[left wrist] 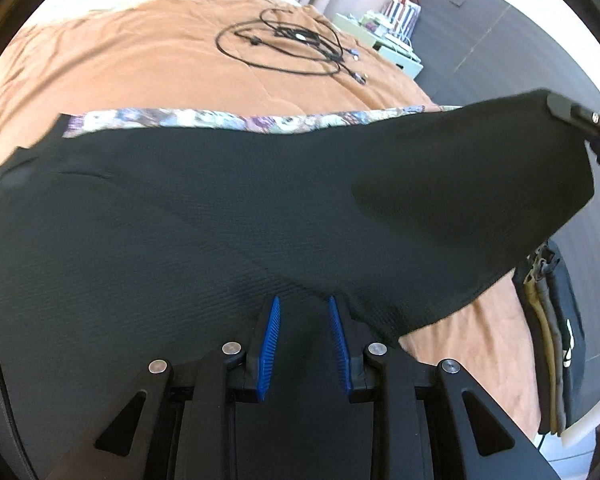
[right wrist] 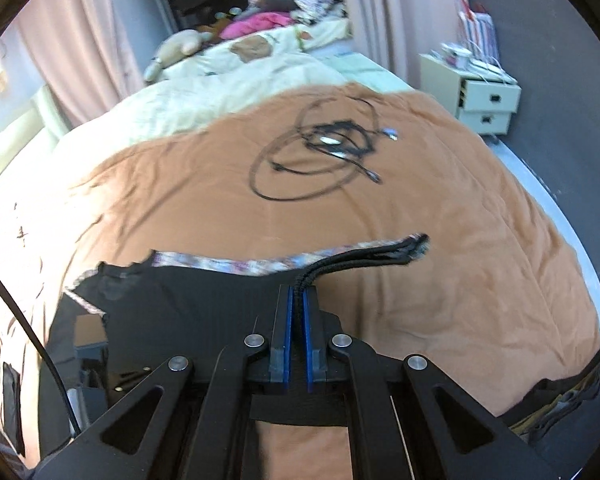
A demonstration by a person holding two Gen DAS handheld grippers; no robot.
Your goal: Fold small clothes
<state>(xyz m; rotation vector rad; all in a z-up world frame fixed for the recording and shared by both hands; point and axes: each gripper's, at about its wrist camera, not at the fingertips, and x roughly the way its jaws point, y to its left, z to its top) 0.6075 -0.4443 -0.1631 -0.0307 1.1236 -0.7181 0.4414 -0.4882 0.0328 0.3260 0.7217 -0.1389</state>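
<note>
So the right gripper [right wrist: 296, 300] is pinching the black garment [left wrist: 260, 208] by its edge — pads fully closed on the fabric, that corner lifting off the orange blanket [right wrist: 440, 240]. The left gripper [left wrist: 304, 312] is sitting low over the cloth with jaws partly apart; fabric is lying between them, grip unclear. A floral strip [left wrist: 220, 118] is showing along the far edge — cables [right wrist: 324, 148] lying beyond.

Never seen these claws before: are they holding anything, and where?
The right gripper pinches the black garment by its edge. The left gripper is open over the cloth.
</note>
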